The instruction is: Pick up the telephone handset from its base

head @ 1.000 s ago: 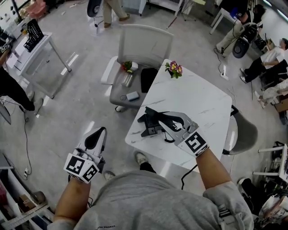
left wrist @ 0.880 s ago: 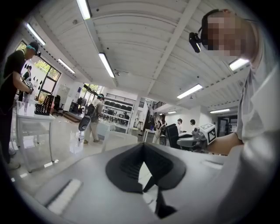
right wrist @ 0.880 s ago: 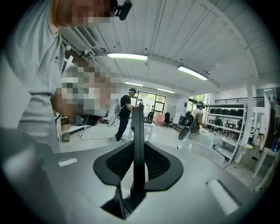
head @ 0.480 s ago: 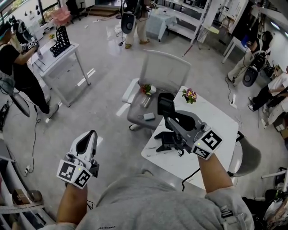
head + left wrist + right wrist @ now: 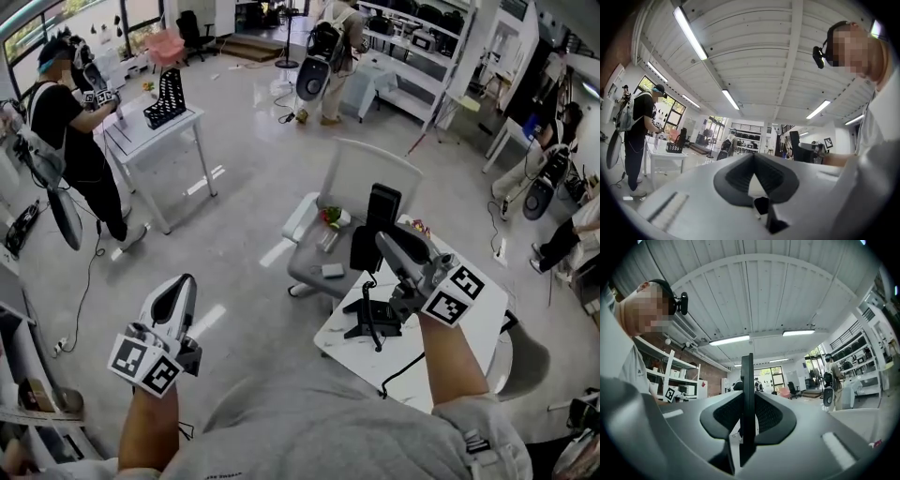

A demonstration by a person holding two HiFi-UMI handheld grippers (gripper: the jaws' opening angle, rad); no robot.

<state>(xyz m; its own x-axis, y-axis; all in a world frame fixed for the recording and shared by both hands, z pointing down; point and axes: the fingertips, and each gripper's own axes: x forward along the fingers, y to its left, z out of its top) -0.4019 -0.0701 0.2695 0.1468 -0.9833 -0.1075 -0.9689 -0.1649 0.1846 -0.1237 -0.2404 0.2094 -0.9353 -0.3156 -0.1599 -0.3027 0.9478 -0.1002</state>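
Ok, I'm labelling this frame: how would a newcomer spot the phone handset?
Start at the white marble table, lower right in the head view. Above it the right gripper clamps a flat black handset upright. Unlike the black base on the tabletop, it is airborne.

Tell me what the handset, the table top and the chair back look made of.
Handset: black hard plastic, matte with a slight sheen.
Table top: smooth white slab, stone or laminate, unclear.
Chair back: pale, likely mesh or fabric on a plastic frame; too small to tell.
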